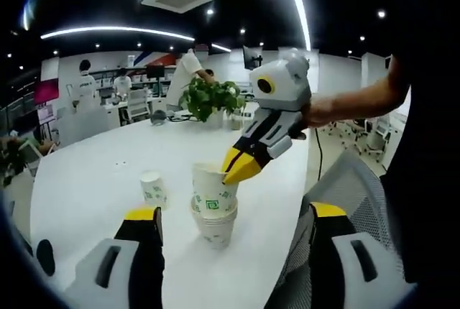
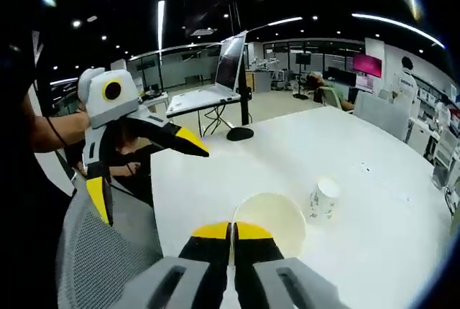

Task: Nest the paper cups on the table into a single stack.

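Two cups are nested mid-table, and the right gripper [image 2: 231, 231] is pinched tight on the top cup [image 1: 213, 183]'s rim. Left gripper [image 1: 233, 223] is wide open, holding nothing. One loose cup [image 1: 153, 188] stands nearby on the table [image 1: 86, 172].

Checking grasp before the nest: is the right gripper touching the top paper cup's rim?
Touching. In the right gripper view, the right gripper has its yellow-tipped jaws closed on the near rim of the white top paper cup, with no gap visible.
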Demonstrator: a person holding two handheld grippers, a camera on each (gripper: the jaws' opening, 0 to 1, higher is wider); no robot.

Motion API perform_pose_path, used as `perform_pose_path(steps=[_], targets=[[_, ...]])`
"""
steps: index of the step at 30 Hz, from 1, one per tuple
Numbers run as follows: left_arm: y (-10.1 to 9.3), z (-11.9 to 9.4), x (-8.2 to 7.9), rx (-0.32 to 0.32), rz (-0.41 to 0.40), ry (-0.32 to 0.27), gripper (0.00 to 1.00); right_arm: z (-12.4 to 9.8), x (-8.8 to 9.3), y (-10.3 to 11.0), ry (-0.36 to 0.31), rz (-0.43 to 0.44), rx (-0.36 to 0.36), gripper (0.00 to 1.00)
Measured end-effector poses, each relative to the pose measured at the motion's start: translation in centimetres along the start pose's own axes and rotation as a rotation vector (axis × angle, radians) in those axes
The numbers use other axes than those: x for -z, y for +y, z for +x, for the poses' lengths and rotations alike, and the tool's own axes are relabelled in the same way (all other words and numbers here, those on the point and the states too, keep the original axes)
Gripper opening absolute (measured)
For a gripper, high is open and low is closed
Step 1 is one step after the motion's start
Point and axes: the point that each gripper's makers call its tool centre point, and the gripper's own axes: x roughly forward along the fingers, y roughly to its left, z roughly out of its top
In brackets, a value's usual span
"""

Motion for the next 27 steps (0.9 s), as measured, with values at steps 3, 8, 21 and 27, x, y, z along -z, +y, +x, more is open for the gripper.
perform_pose_path(steps=[3, 8, 21, 27], targets=[[0.0, -0.2, 0.1, -0.004, -0.004, 0.003, 0.81, 0.6, 0.1, 0.1, 0.002, 0.009, -0.013, 0.0], [0.1, -0.6, -0.4, -0.025, 0.0, -0.018, 0.8, 1.5, 0.6, 0.3, 0.016, 0.026, -0.034, 0.0], [0.1, -0.9, -0.4, -0.048, -0.013, -0.024, 0.79, 3.5, 2.6, 0.4, 0.041, 0.087, -0.066, 0.0], [0.0, -0.8, -0.2, -0.054, -0.021, -0.024, 0.79, 3.7, 2.5, 0.5, 0.028, 0.11, -0.081, 0.0]])
